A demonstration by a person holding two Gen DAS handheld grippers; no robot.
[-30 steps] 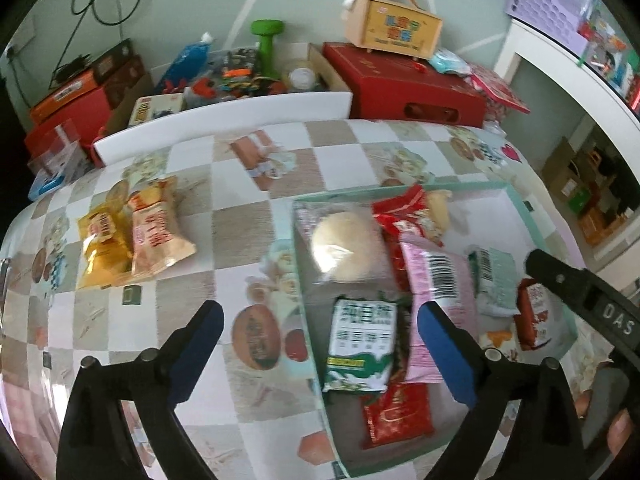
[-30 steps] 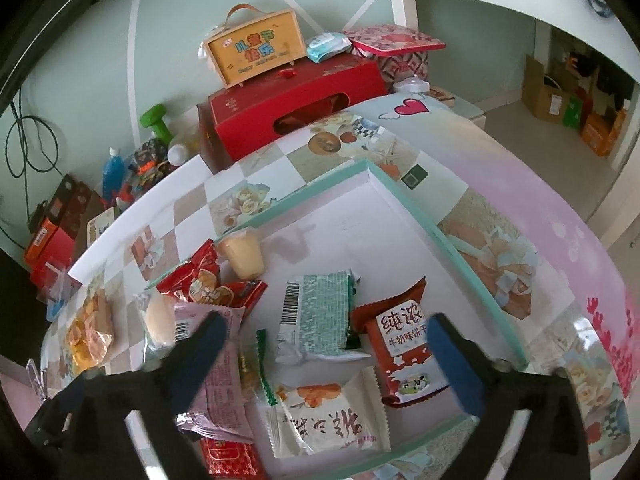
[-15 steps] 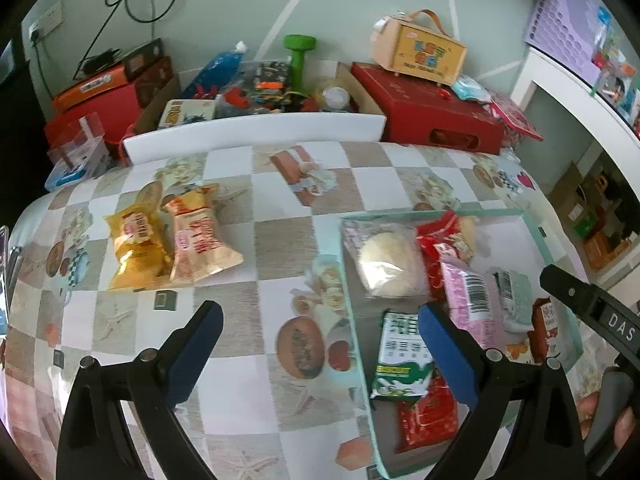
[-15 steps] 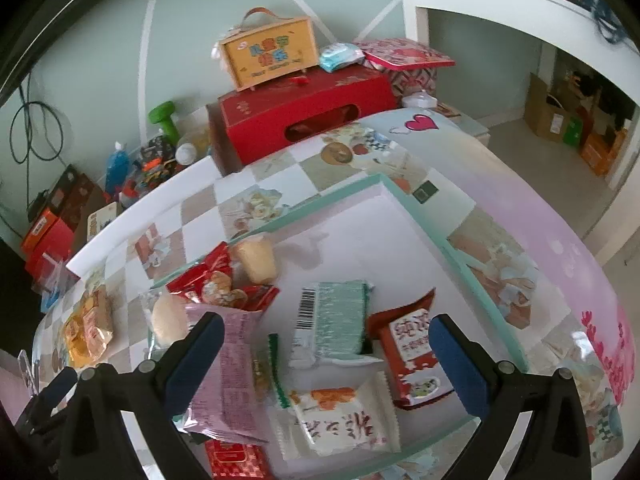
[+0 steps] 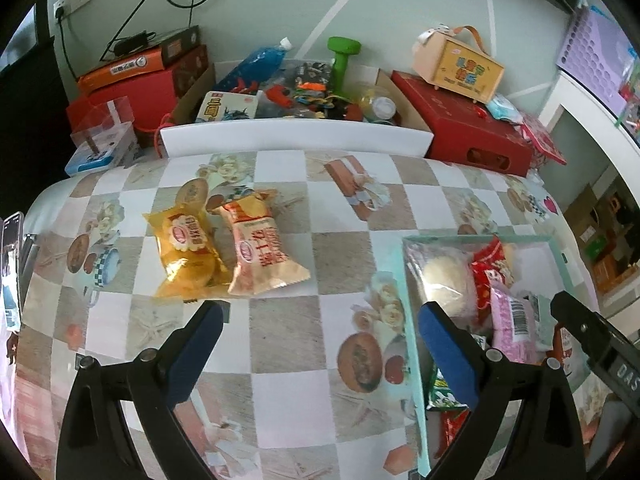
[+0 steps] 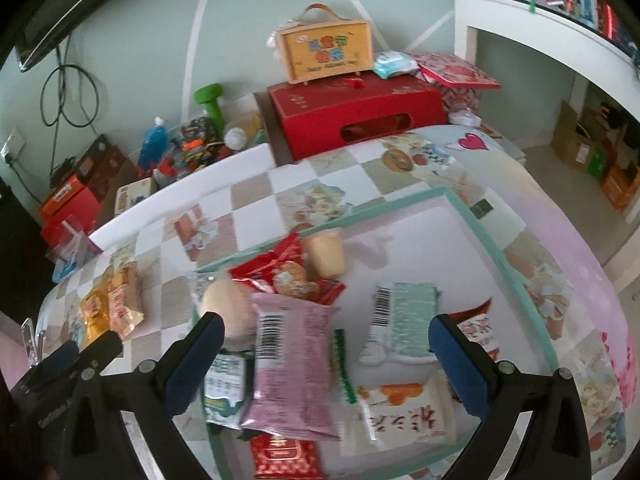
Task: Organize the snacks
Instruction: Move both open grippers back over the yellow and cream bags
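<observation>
Green-and-white snack packet (image 5: 442, 394) partly hidden behind the left tongs' blue pad; red foil packet (image 6: 286, 458) cut by the lower edge; pink wrapper's (image 6: 294, 364) print blurred, unreadable.

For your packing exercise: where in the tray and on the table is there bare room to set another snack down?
The tray is bare in its far right part, beyond the mint packet; its left and near parts are crowded. The tablecloth is free between the orange packet and the tray.

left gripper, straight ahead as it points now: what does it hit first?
Probably the tablecloth first: the left gripper, jaws open, points at bare cloth. Beyond lie the pink snack packet and yellow snack packet. Depth is unclear.
</observation>
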